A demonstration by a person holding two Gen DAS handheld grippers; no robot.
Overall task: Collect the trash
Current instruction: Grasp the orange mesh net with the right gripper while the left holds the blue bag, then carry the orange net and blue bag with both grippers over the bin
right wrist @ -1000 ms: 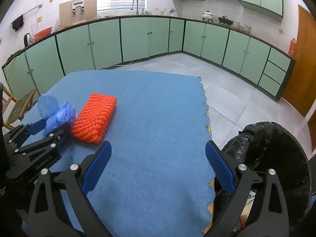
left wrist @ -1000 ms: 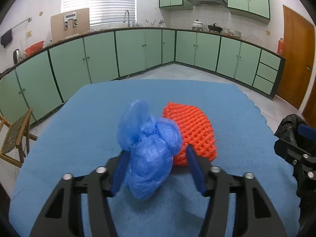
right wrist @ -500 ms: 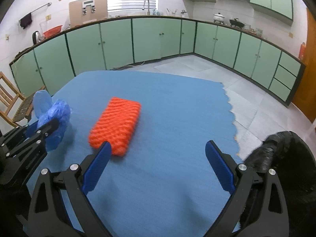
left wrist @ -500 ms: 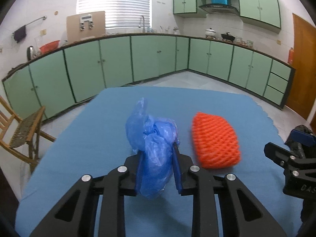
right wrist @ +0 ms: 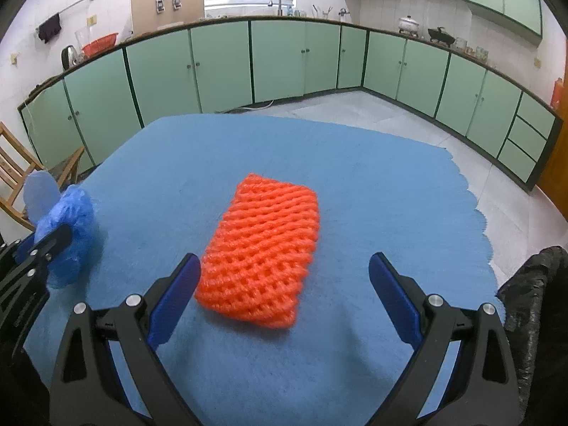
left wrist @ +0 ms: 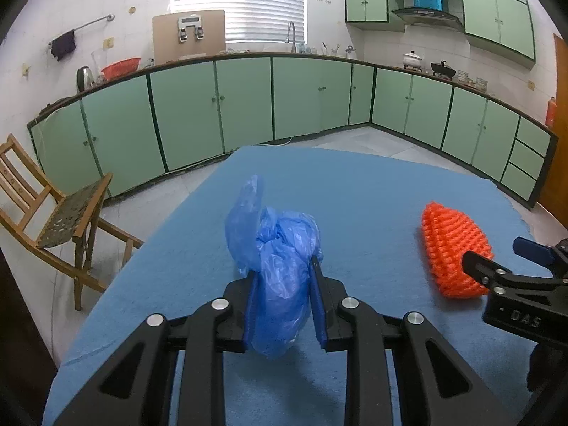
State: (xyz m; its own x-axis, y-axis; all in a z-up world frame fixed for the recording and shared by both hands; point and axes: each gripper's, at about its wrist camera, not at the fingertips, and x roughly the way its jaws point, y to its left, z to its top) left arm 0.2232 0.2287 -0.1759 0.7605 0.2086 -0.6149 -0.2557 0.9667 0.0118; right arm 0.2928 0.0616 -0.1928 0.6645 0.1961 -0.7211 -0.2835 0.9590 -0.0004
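Fingers (left wrist: 252,305) of the left gripper (left wrist: 284,284) are clamped on a crumpled blue plastic bag (left wrist: 280,266), one blue pad pressed against each side of it. Within the last second these jaws closed in on the bag, which sits between them with a loose flap standing up above the pads and its lower end hanging below them.

Fingers (right wrist: 174,296) of the right gripper (right wrist: 284,294) stand wide apart and hold nothing. An orange foam net (right wrist: 262,252) lies flat on the blue cloth (right wrist: 355,184) just ahead of this gap, nearer the left pad than the right one; whether that pad touches the net cannot be told.

Positions relative to the orange foam net:
- The blue plastic bag is well to its left, apart from it, in the grip of the left gripper.
- The blue cloth lies under it and spreads out on all sides, with a scalloped edge on the right.
- A black bin bag (right wrist: 532,284) is to its right, past the cloth's scalloped edge.
- Green cabinets (right wrist: 220,64) run along the walls behind it, across the tiled floor.
- A wooden chair (left wrist: 53,213) stands far to its left, off the cloth's left edge.
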